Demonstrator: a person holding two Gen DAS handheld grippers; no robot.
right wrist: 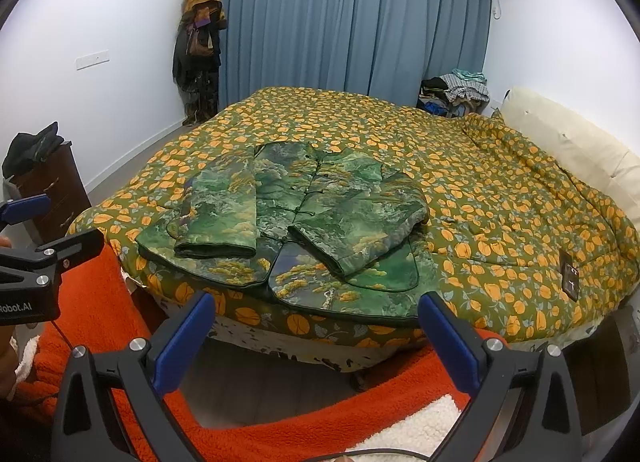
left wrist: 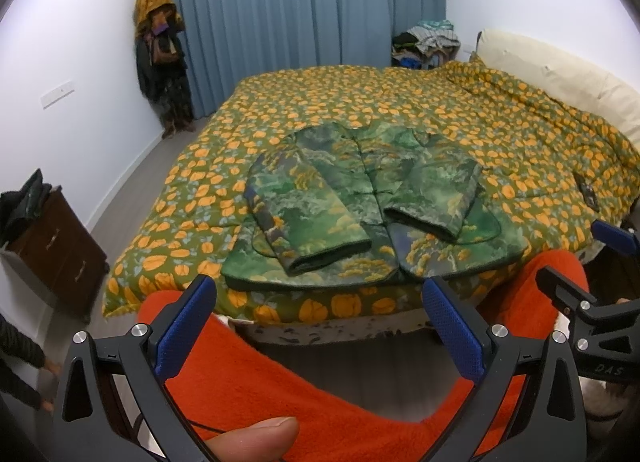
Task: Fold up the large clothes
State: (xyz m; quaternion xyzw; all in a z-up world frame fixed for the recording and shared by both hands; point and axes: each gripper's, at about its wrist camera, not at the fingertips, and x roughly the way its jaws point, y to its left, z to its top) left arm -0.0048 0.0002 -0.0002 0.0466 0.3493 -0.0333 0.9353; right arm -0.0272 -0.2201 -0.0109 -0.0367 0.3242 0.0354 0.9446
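Jacket (left wrist: 352, 202) lies ahead on the bed (left wrist: 500, 134), long axis running away; left tool (left wrist: 320, 326) and right tool (right wrist: 316, 334) gape empty, equally near.

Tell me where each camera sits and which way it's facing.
Left wrist: on the left tool, facing the bed; a thumb and orange sleeve show.
Right wrist: on the right tool, facing the same bed; an orange sleeve shows.
Shared: the green jacket, sleeves folded in, and blue curtain.
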